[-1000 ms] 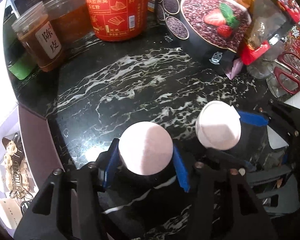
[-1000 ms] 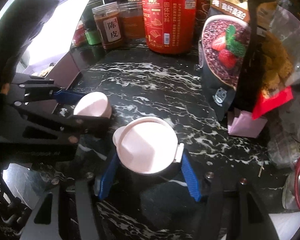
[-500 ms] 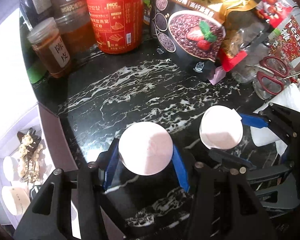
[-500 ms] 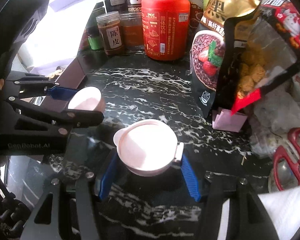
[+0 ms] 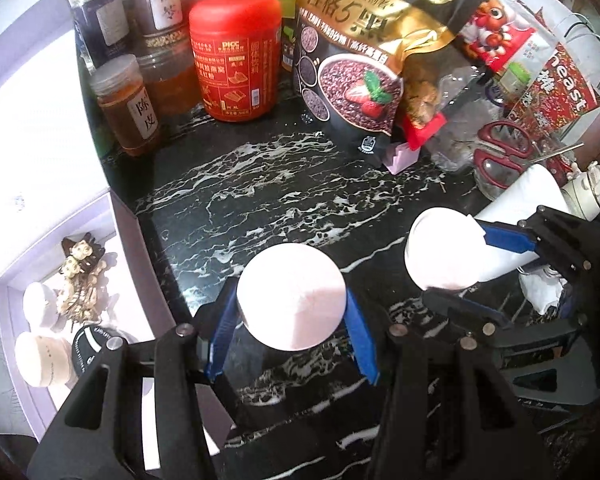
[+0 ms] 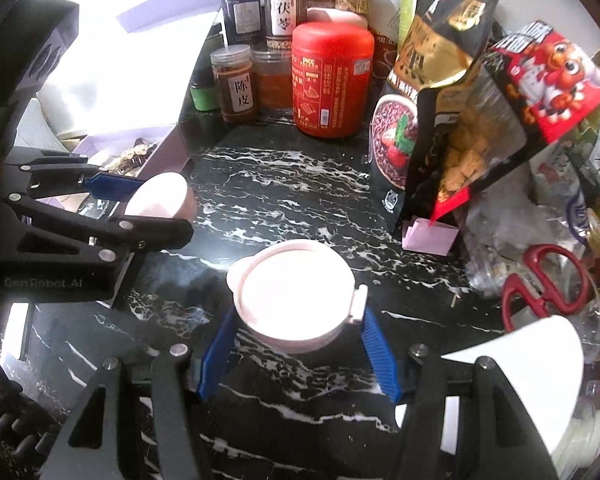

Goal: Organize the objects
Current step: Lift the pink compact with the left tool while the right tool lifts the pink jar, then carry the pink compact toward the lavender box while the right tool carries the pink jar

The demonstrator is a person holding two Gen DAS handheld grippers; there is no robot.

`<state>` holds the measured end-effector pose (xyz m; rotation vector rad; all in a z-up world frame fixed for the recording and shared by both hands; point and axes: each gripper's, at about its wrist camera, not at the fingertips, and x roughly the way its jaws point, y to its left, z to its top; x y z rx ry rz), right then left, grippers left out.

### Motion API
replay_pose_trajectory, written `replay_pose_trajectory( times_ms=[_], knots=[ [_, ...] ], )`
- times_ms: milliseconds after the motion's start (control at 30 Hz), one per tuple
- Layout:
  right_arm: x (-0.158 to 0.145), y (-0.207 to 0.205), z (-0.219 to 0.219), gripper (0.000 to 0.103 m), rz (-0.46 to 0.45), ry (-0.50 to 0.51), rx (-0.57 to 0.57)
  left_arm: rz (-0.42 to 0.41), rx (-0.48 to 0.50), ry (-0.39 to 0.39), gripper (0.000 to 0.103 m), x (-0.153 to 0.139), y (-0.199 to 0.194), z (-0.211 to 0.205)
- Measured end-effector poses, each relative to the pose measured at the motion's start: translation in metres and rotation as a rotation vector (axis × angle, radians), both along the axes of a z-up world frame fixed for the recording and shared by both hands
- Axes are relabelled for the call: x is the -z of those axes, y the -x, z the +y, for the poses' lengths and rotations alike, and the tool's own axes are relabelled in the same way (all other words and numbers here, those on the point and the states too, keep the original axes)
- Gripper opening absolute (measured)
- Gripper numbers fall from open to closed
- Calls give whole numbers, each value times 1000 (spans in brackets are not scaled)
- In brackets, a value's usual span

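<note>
My left gripper [image 5: 292, 312] is shut on a pink round container [image 5: 291, 307], seen from above between its blue pads. It also shows in the right wrist view [image 6: 160, 200] at the left. My right gripper [image 6: 296, 320] is shut on a pink container with a lid and side clasp [image 6: 294, 306]. That one shows in the left wrist view [image 5: 444, 250] at the right. Both are held above the black marble counter [image 5: 284, 184].
At the back stand a red canister [image 5: 236, 56], several labelled spice jars [image 5: 130, 108] and a black-gold cereal bag [image 5: 360, 52]. Red scissors [image 5: 500, 152], snack bags and a paper roll [image 5: 516, 216] lie right. A lilac box [image 5: 60, 280] sits left.
Both grippers have risen and pulled back from the counter with their pink containers, so more of the jars, bags and lilac box is in view.
</note>
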<state>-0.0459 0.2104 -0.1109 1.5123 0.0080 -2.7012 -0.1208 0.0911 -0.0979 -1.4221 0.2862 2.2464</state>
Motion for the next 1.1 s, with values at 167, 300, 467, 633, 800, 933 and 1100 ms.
replay_pose_trajectory(
  times_ms=[167, 300, 467, 633, 800, 933, 1100],
  knots=[
    [-13, -6, -11, 62, 10, -22, -21, 9, -3, -10, 49, -13, -16, -9],
    [-24, -13, -21, 62, 28, -28, -43, 11, -15, -14, 49, -18, -27, -18],
    [-32, -19, -36, 62, 43, -32, -87, 12, -51, -11, 49, -22, -40, -37],
    [-36, -21, -57, 62, 57, -34, -142, 24, -90, -4, 49, -28, -52, -57],
    [-40, -22, -80, 62, 67, -34, -208, 29, -137, 2, 49, -32, -60, -77],
    [-42, -23, -100, 62, 72, -36, -262, 29, -182, 2, 49, -34, -68, -95],
    [-42, -23, -121, 62, 71, -34, -322, 20, -238, 3, 49, -32, -81, -116]
  ],
)
